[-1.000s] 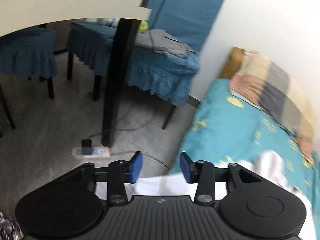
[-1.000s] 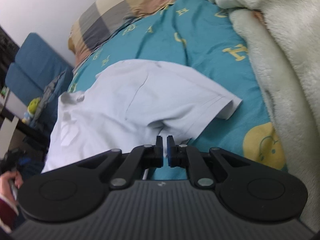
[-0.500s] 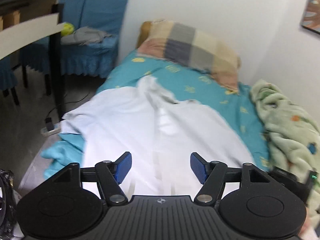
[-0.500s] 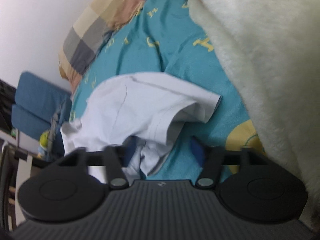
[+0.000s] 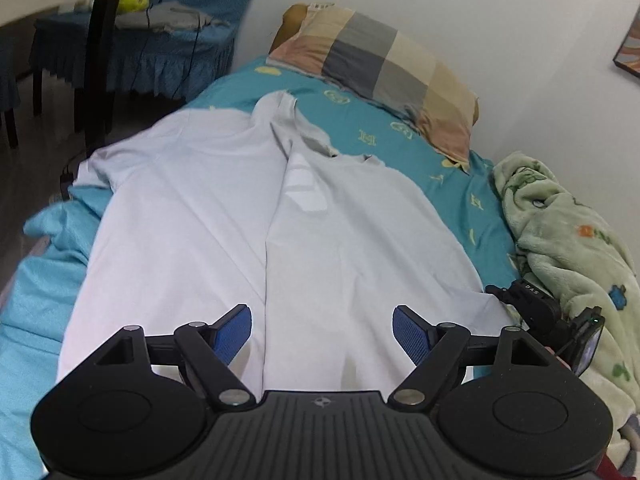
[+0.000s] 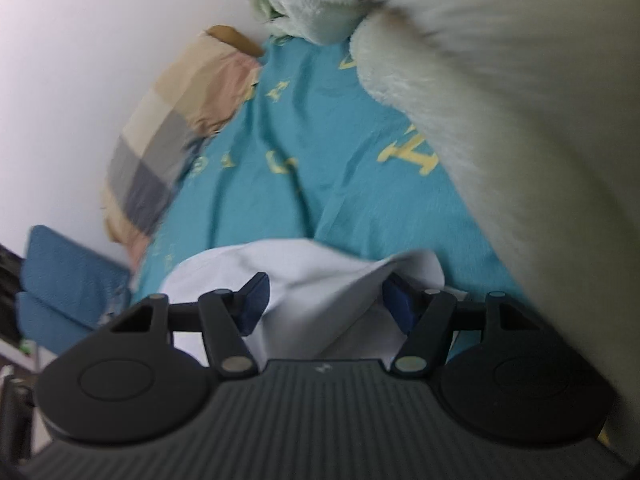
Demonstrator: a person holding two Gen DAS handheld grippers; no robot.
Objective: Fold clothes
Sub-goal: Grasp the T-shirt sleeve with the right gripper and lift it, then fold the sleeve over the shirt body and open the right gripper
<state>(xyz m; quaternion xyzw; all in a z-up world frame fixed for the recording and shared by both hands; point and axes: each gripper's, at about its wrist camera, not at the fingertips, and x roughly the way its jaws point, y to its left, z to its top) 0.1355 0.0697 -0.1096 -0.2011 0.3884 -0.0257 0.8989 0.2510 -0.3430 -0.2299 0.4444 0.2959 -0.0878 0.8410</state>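
Observation:
A white polo shirt [image 5: 224,208] lies spread lengthwise on the teal bed sheet [image 5: 404,140], collar toward the pillow, with a crease down its middle. My left gripper [image 5: 322,328] is open and empty just above the shirt's near hem. My right gripper [image 6: 324,300] is open over the shirt's right edge [image 6: 316,276], whose cloth lies between the spread fingers; it also shows in the left wrist view [image 5: 536,308] at the shirt's right side.
A checked pillow [image 5: 384,64] lies at the bed's head by the white wall. A fluffy pale green blanket [image 5: 568,232] is heaped along the bed's right side. Blue-covered chairs [image 5: 132,52] and a dark table leg [image 5: 96,60] stand left of the bed.
My left gripper swung from the floor and chairs round to the shirt and opened wider. My right gripper opened, let go of the shirt and moved toward the blanket.

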